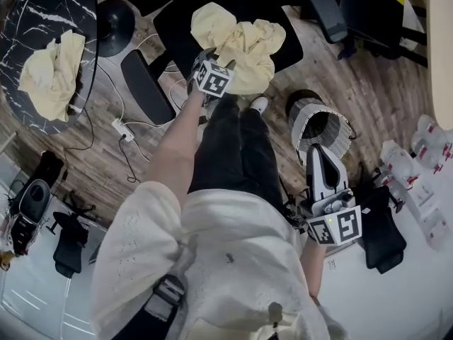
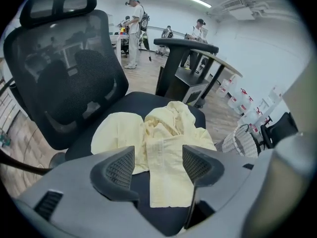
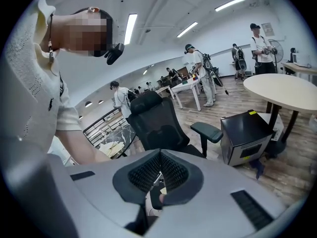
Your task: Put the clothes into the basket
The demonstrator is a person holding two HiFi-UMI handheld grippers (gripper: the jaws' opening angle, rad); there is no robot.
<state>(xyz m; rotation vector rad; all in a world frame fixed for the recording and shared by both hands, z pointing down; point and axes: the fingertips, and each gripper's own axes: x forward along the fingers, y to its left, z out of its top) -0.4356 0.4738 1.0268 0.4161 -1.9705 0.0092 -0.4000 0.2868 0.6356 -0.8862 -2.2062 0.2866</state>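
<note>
A crumpled pale yellow garment (image 1: 241,42) lies on the seat of a black office chair (image 1: 177,13). My left gripper (image 1: 214,61) hangs just above the garment's near edge. In the left gripper view its jaws stand open (image 2: 158,166), and the garment (image 2: 161,152) shows between and below the pads, apart from them. A second yellow garment (image 1: 49,76) lies on the dark marble table (image 1: 42,13) at the left. The white wire basket (image 1: 322,127) stands on the floor to the right of my legs. My right gripper (image 1: 316,151) is near it, shut with nothing in it (image 3: 159,168).
A power strip (image 1: 122,128) and cables lie on the wood floor left of the chair. White containers (image 1: 425,161) stand at the right. A black box (image 3: 250,138) sits under a round beige table (image 3: 287,90). Several people stand far back.
</note>
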